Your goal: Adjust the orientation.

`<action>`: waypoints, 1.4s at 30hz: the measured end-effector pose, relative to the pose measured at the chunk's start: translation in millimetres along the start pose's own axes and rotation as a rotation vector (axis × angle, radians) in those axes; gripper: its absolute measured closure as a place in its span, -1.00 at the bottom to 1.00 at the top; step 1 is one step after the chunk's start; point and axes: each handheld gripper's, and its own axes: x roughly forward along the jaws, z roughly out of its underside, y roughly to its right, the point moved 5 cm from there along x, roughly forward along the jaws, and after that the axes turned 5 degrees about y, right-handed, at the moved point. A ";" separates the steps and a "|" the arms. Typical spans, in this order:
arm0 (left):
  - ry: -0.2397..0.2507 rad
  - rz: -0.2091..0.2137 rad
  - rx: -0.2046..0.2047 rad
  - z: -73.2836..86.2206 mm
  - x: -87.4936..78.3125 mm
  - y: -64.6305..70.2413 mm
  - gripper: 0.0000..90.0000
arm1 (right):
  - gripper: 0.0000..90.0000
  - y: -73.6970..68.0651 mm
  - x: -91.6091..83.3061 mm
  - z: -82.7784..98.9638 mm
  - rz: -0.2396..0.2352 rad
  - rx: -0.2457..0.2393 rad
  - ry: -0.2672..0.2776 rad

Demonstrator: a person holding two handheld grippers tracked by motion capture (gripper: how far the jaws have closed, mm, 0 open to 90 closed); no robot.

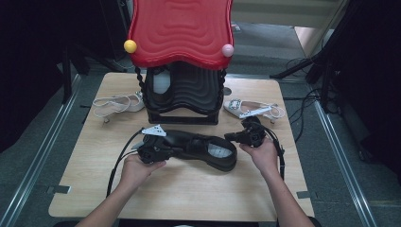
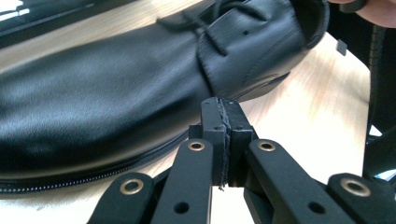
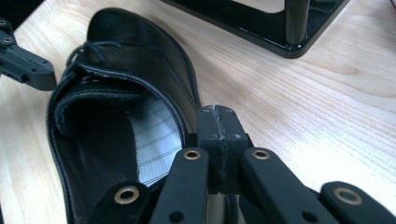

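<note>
Two sets of tongs are held at either end of one black leather lace-up shoe (image 1: 201,147), which lies on its sole near the middle of the pale wooden tabletop (image 1: 189,189), toe toward nine o'clock and heel toward three o'clock in the high view. The left tongs (image 1: 152,152) are clenched with nothing seen between the pads, set just beside the toe end of the shoe. The right tongs (image 1: 235,137) are likewise clenched and empty, set at the heel rim by the open collar, where a white striped insole (image 3: 156,144) is seen. Whether either pair touches the leather cannot be told.

At twelve o'clock a black ribbed shoe rack with a red wavy top (image 1: 182,33) stands, flanked by a white strappy sandal (image 1: 116,105) at ten o'clock and a white heeled sandal (image 1: 253,109) at two o'clock.

Judged from this, the shoe is not yet lifted or gripped; seizing it and carrying it to the rack appear to be left.
</note>
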 end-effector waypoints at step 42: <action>-0.050 0.039 0.004 -7.8 15.5 -8.4 1.00 | 1.00 -55.0 -13.7 41.4 -0.031 0.066 -0.036</action>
